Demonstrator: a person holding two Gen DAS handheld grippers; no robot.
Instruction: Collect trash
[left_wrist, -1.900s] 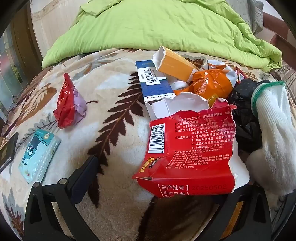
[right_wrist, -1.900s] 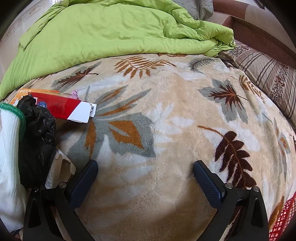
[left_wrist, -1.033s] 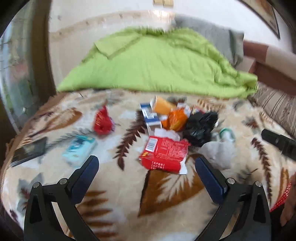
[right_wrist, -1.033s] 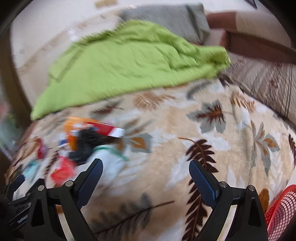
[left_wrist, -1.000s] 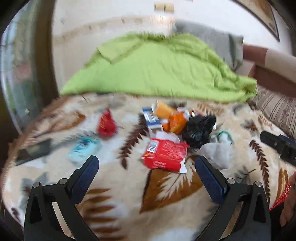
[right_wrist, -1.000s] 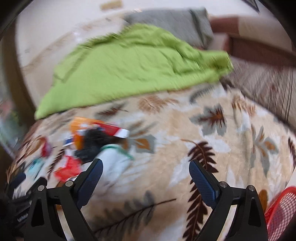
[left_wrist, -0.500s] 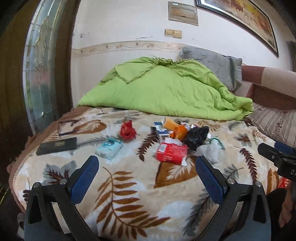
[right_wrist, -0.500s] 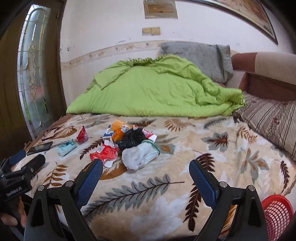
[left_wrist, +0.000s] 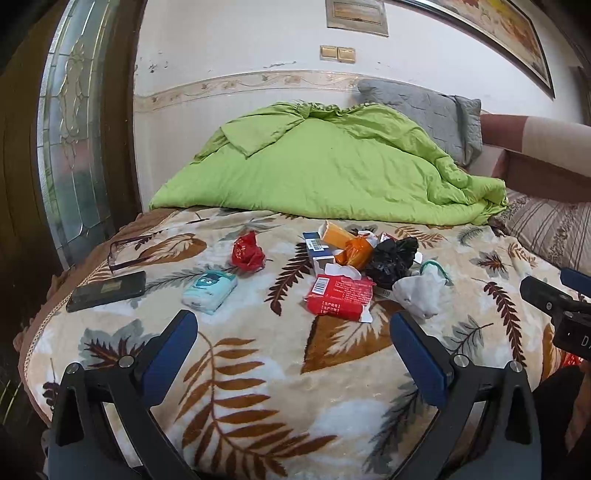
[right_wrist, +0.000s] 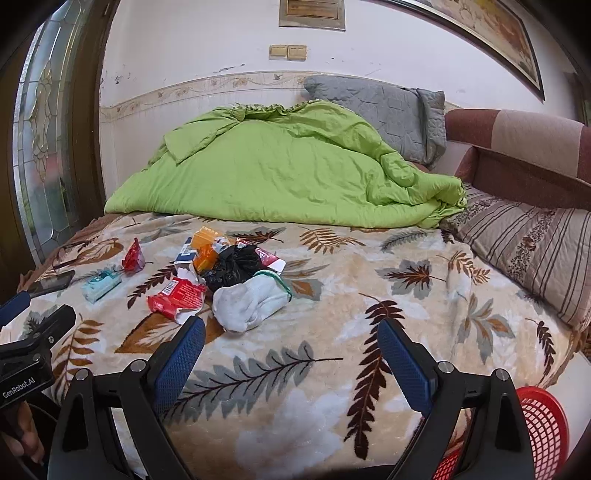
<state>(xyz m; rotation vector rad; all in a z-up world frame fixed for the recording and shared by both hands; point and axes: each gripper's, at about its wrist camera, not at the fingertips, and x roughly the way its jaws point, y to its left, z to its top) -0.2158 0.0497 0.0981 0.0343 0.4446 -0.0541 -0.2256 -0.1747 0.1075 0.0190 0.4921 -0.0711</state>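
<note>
We have drawn back since earlier frames: the left gripper (left_wrist: 293, 334) and right gripper (right_wrist: 290, 341), jaws apart and empty, hang at the leaf-patterned blanket's (right_wrist: 369, 295) near edge. The litter heap (right_wrist: 221, 273) lies far left; the red mesh basket (right_wrist: 543, 424) is cut off right.

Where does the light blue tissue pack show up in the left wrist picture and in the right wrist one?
Left wrist: tissue pack left of centre, beside the phone.
Right wrist: tissue pack far left, mid-height.
Shared landmark: crumpled red wrapper just behind it.
</note>
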